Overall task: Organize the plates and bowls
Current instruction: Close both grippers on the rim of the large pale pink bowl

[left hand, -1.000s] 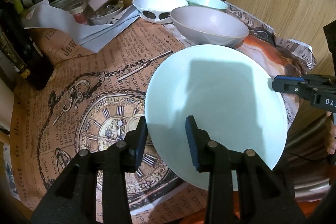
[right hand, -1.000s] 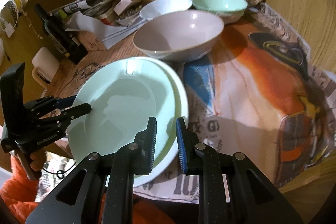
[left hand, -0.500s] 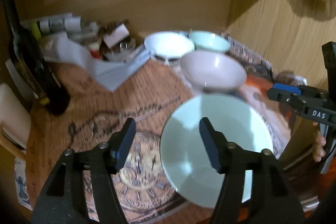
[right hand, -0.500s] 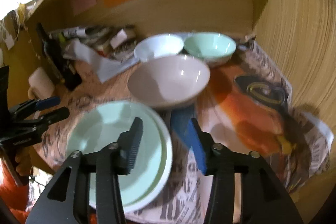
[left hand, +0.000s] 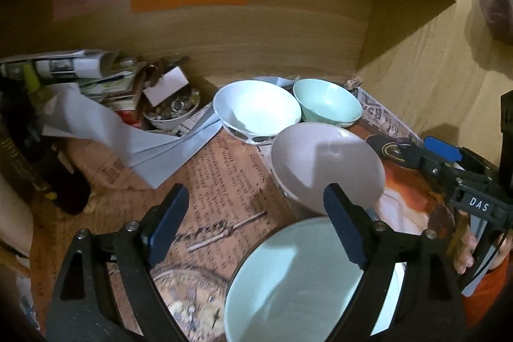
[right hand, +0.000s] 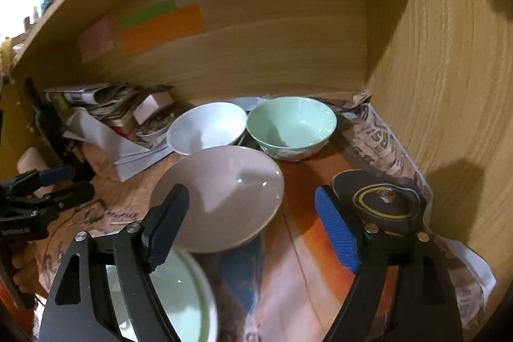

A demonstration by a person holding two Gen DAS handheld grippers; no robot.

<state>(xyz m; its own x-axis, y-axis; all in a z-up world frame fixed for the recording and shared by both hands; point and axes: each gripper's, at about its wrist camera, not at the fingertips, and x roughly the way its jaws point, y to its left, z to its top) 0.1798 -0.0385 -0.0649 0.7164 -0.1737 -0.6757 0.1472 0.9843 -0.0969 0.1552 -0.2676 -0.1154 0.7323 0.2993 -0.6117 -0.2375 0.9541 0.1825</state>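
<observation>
A pale mint plate [left hand: 298,284] lies at the near edge on a white plate [right hand: 205,310]. Behind them stands a pinkish-grey bowl [left hand: 323,162] [right hand: 224,191], then a white bowl [left hand: 256,111] [right hand: 208,127] and a mint bowl [left hand: 327,100] [right hand: 291,124] at the back. My left gripper [left hand: 256,223] hovers above the mint plate, its jaws opening with nothing gripped. My right gripper [right hand: 253,226] hangs in front of the pinkish bowl, jaws opening and holding nothing. Each gripper shows in the other's view, the right gripper [left hand: 449,162] at the right and the left gripper [right hand: 48,185] at the left.
Printed paper [left hand: 224,175] covers the shelf floor. A dark bottle [left hand: 48,175], stacked papers [left hand: 96,76], white sheets [left hand: 128,137] and a small bowl of metal bits [left hand: 173,111] crowd the back left. A wooden side wall [right hand: 449,85] rises close on the right.
Both grippers let go of the plate rims, opened wide and drew back and upward. The mint plate stays on the white plate.
</observation>
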